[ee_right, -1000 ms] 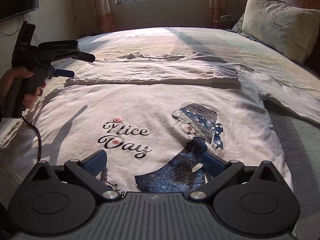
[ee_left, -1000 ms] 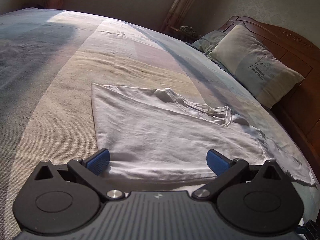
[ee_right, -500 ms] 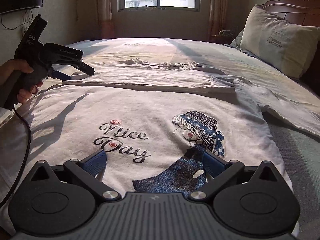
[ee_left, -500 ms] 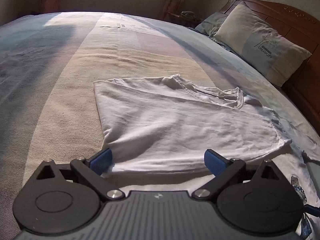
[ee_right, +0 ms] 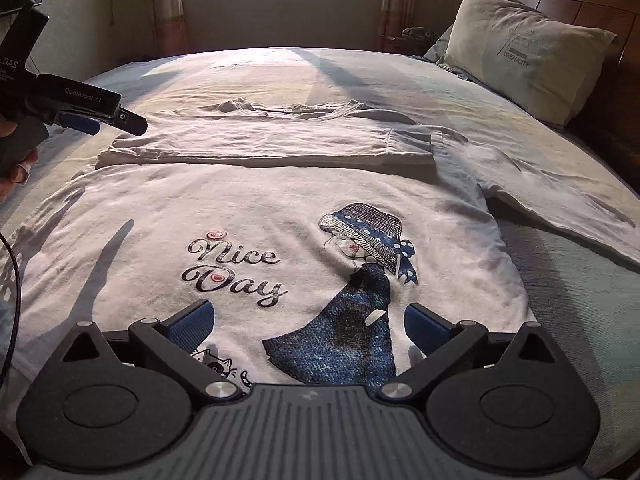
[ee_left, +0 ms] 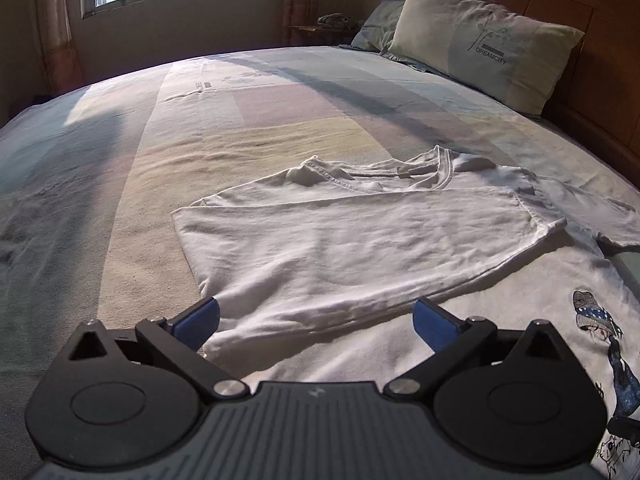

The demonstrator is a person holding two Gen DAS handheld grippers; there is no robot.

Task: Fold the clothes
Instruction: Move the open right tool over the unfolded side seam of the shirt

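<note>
- Since a second ago my left gripper [ee_left: 316, 320] has swung rightward, bringing the window and more of the white printed cotton T-shirt [ee_right: 280, 208] into sight.
- Its far side lies folded over on the striped bed [ee_left: 140, 184].
- Near hem hides beneath my right gripper [ee_right: 308, 326].
- Both jaws gape empty.
- Open bedspread lies left.
</note>
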